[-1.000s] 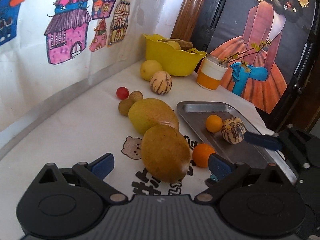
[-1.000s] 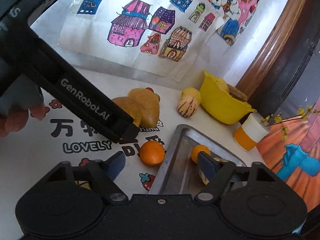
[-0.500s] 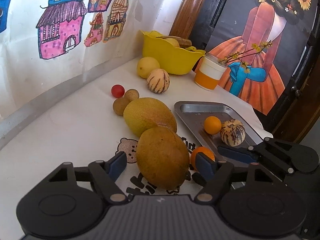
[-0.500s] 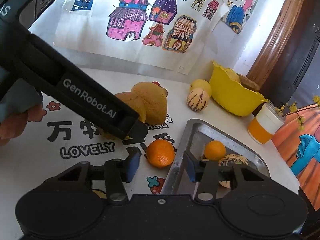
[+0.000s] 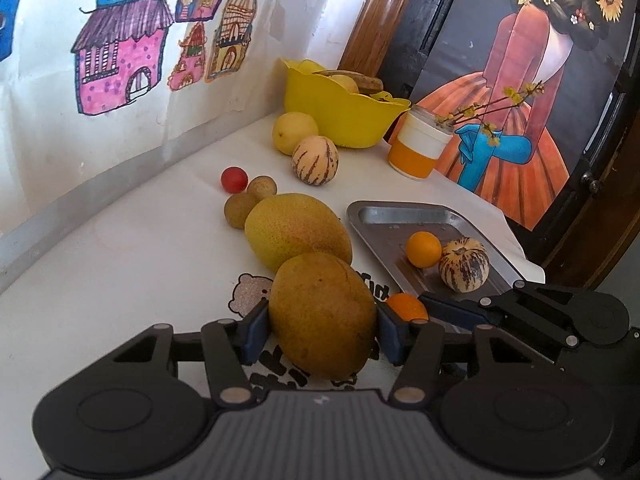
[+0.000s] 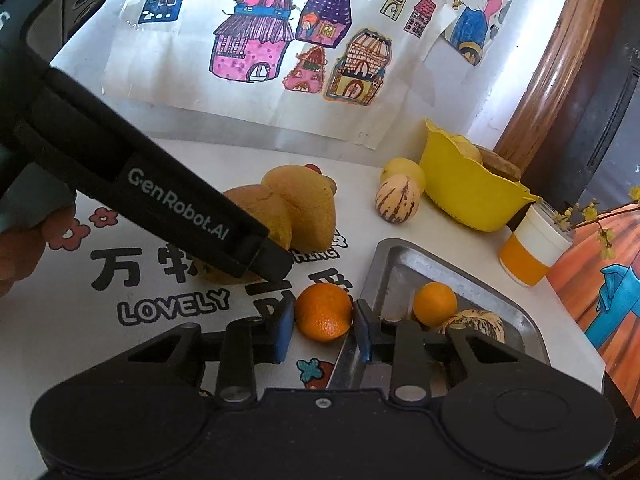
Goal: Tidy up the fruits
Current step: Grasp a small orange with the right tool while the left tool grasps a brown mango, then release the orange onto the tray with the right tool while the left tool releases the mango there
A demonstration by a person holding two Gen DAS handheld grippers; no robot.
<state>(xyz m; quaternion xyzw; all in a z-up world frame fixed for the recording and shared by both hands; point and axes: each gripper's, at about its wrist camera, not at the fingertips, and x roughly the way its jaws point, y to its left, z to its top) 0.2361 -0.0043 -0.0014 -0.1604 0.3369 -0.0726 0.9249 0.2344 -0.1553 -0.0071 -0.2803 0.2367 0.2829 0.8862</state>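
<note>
Both tongs grip fruit beside the metal tray (image 5: 394, 216): left tongs (image 5: 322, 326) clamp the big brown mango (image 5: 322, 312), pads on its matte, speckled flanks; right tongs (image 6: 322, 328) pinch the dimpled orange (image 6: 323, 310) just outside the tray's rim, likely bound for the tray, where a smaller orange (image 6: 435, 303) and striped melon (image 5: 463, 265) sit.

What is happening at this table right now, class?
A person sorts fruit with two handheld tools. The left tool has its pads against a brown mango; the right tool brackets an orange beside the tray. Another orange and a striped melon already sit in the tray.
</note>
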